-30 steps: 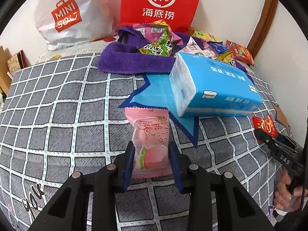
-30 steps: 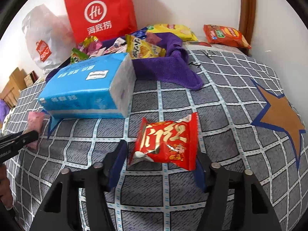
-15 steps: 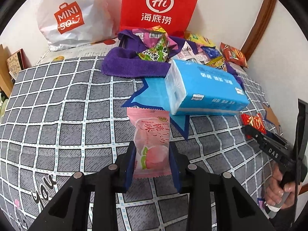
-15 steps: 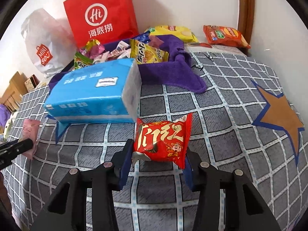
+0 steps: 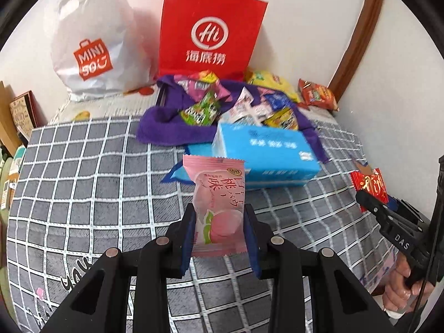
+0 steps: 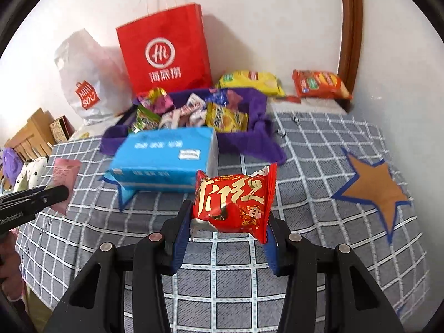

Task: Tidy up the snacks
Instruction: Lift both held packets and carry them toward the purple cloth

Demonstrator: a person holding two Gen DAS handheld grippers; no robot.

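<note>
A pink peach-print snack packet [image 5: 217,202] hangs upright above the checked bed cover, and my left gripper [image 5: 220,217] is shut on its lower half. My right gripper [image 6: 229,216] is shut on a red packet with gold characters [image 6: 236,199], also held clear of the cover. Each gripper shows at the edge of the other's view: the right gripper [image 5: 371,202] with its red packet [image 5: 369,184], the left gripper [image 6: 55,194] with the pink packet [image 6: 65,177]. Behind them a purple cloth [image 6: 249,138] holds several mixed snacks.
A blue tissue pack [image 6: 166,163] lies just in front of the purple cloth. A red paper bag [image 5: 208,36] and a white plastic bag [image 5: 88,50] stand against the wall. A yellow chips bag [image 6: 249,82] and an orange packet [image 6: 319,83] lie at the back right.
Both grippers have risen with their packets. The right jaws closed in on the red packet, which lay on the cover, and lifted it off.
</note>
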